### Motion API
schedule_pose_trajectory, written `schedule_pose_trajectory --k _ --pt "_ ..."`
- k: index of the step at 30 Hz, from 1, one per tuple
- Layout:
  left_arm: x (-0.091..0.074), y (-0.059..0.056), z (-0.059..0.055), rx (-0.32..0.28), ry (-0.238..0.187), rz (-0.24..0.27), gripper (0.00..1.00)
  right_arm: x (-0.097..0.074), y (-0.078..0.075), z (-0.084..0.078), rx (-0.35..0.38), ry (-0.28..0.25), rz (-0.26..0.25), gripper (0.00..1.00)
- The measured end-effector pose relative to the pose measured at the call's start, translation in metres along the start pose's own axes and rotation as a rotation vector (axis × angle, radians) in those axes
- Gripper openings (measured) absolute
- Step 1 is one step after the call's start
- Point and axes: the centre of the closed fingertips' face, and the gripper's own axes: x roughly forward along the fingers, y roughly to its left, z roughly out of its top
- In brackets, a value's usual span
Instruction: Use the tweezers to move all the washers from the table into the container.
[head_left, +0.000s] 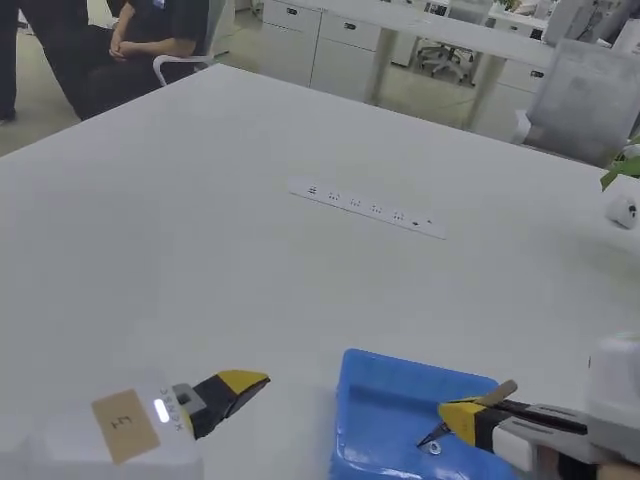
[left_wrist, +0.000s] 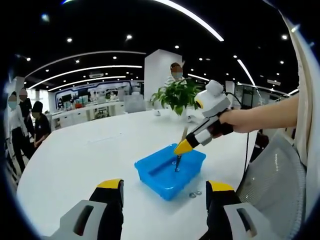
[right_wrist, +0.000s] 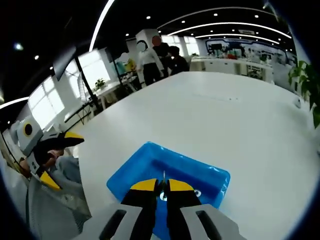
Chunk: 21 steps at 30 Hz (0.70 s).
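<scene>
The right gripper (head_left: 455, 412) is clenched on a pair of tweezers (head_left: 432, 436), its yellow-tipped jaws pressed close together on either side of the thin shaft, which the right gripper view shows running straight out ahead between them (right_wrist: 164, 177). Directly beneath and ahead of this gripper sits the blue container (head_left: 390, 395), so the tweezers' tips point down inside it, close to its floor. One small washer (head_left: 435, 449) lies in the container right at those tips; whether the tips are pinching it or merely touching it cannot be told. The left gripper (head_left: 250, 383) is released, its two jaws standing well apart and holding nothing, and it hovers above the white table (head_left: 200, 220) off to the left of the container. In the left gripper view the container (left_wrist: 155, 172) lies just ahead of the jaws, with the right gripper (left_wrist: 184, 146) reaching in from the right above it and the tweezers (left_wrist: 178, 162) dipping into it. Two more washers (left_wrist: 192, 195) rest side by side on the table just outside the container's near corner, a little ahead of the left gripper's right-hand jaw. A power strip (head_left: 365, 208) is set in the table well beyond both grippers.
</scene>
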Motion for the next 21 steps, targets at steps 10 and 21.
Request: schedule_pose_trajectory --k 10,21 --pt "0.0 0.002 -0.001 0.001 0.001 0.007 0.67 0.011 -0.003 -0.003 -0.046 0.042 0.004 0.03" --pt "0.0 0.002 -0.001 0.001 0.0 0.008 0.67 0.015 -0.001 -0.005 -0.084 0.052 0.014 0.03"
